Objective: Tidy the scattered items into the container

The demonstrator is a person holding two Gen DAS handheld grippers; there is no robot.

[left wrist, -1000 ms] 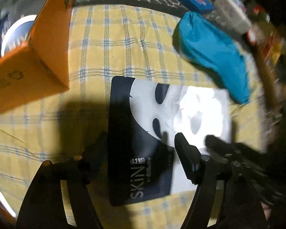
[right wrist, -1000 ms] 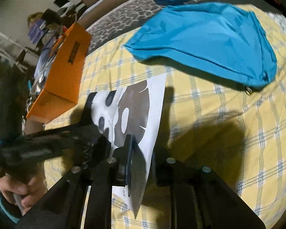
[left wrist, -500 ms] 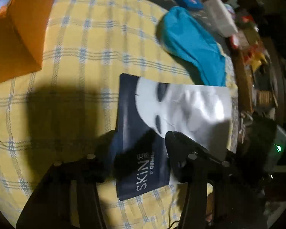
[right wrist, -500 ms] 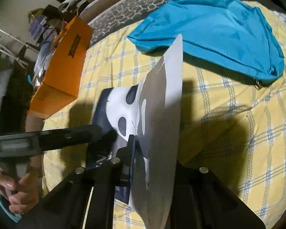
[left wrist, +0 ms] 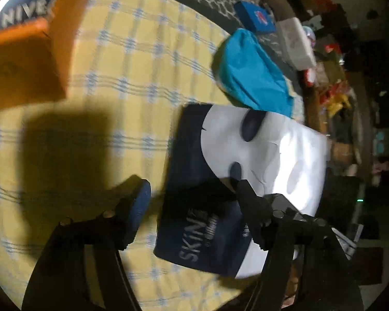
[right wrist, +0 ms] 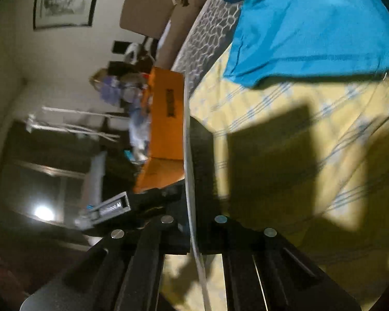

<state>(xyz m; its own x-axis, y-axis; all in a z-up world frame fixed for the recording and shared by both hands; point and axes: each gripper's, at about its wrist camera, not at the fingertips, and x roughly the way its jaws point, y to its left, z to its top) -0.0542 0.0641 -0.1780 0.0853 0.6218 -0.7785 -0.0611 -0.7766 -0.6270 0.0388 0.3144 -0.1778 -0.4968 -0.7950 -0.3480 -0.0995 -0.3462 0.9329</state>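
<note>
Right wrist view shows my right gripper (right wrist: pixel 192 223) with its fingers clamped on the edge of the face-mask sachet (right wrist: pixel 188 155), held edge-on above the yellow checked bed (right wrist: pixel 285 181). My left gripper (left wrist: pixel 194 199) is opening, fingers either side of the sachet's dark "SKIN" end (left wrist: pixel 194 248); whether they touch it I cannot tell. Beyond sit the orange box (left wrist: pixel 26 59), holding a "NIVE…" tin (left wrist: pixel 26 2), and a teal cloth (left wrist: pixel 254 75).

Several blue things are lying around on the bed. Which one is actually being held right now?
The dark blue SKIN face-mask sachet, pinched at its edge by the right gripper. The turquoise cloth and small blue box lie untouched farther off.
</note>
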